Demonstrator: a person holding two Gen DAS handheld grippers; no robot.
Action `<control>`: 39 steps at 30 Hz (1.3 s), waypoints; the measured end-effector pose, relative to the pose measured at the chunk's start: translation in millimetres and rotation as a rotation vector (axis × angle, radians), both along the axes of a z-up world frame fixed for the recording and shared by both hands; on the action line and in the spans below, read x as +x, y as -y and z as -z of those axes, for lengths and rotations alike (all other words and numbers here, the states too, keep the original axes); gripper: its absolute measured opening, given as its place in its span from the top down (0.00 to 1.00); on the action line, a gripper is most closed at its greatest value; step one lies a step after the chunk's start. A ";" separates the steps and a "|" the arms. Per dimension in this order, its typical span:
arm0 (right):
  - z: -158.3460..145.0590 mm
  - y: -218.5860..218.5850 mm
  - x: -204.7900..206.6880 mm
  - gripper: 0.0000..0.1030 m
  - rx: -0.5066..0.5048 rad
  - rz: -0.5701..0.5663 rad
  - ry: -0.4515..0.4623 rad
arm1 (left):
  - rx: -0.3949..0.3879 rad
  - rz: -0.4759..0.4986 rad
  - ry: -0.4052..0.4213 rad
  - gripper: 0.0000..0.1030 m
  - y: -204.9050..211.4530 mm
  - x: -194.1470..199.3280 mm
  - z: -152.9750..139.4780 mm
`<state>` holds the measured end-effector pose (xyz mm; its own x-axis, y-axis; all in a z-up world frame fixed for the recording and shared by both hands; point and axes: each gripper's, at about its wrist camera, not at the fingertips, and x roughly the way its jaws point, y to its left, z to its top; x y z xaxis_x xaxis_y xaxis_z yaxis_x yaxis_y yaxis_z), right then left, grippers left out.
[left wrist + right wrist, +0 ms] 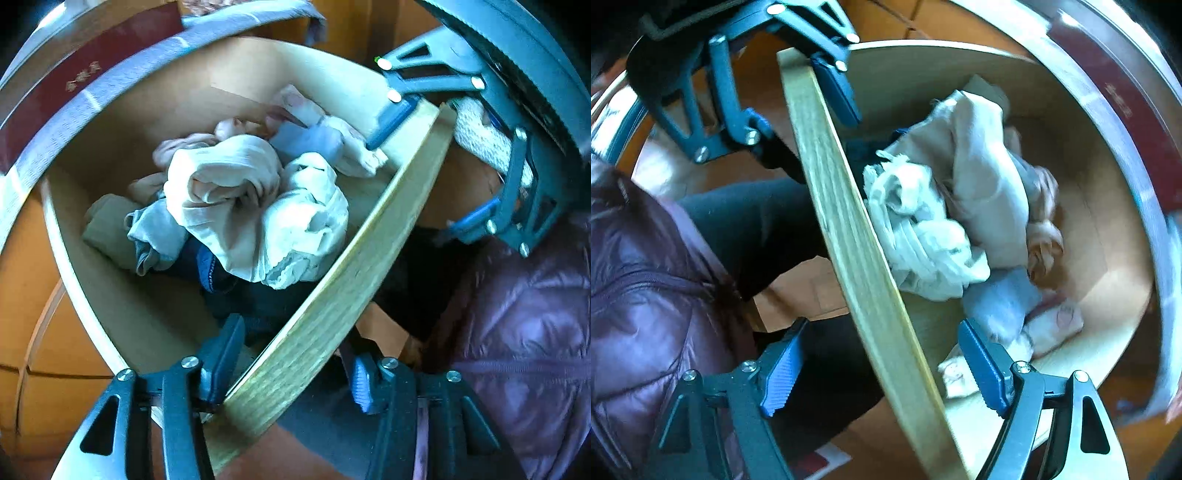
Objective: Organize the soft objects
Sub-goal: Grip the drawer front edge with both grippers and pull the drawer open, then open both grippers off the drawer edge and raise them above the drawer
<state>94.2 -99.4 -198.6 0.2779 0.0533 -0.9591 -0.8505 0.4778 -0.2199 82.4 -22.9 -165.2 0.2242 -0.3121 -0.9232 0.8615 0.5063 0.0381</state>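
Observation:
A pale wooden drawer is pulled out, its front panel [332, 295] [849, 240] running slantwise through both views. Inside lies a loose pile of soft clothes [240, 199] [960, 192]: beige and white pieces on top, a light blue one [1001, 299], pink ones behind, a dark navy one [236, 280] underneath. My left gripper [291, 369] [798, 110] is open and straddles the panel, with one finger inside the drawer and one outside. My right gripper [882, 369] [432, 170] is open and straddles the same panel further along. Neither gripper's pads press on the wood or hold cloth.
A person in a purple quilted jacket [524, 332] [646, 295] and dark trousers [757, 221] is close against the outside of the drawer. A white knit cuff [476, 136] shows behind the right gripper. A dark red band with lettering [92, 74] runs above the drawer's back. Wooden floor lies below.

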 end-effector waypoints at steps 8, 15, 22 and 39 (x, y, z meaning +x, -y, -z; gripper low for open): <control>-3.3 22.2 2.2 0.08 0.124 0.198 0.045 | -0.086 -0.113 0.041 0.32 -14.5 -6.9 -11.6; -11.6 41.3 5.2 0.03 0.212 0.329 0.048 | -0.095 -0.152 0.174 0.21 -7.2 -20.1 -5.8; -21.5 54.7 10.4 0.00 0.289 0.428 0.057 | -0.262 -0.145 0.177 0.17 -21.5 -24.4 -23.2; -36.5 51.5 34.9 0.00 0.416 0.478 0.077 | -0.534 -0.571 0.214 0.17 -73.5 -51.9 -63.4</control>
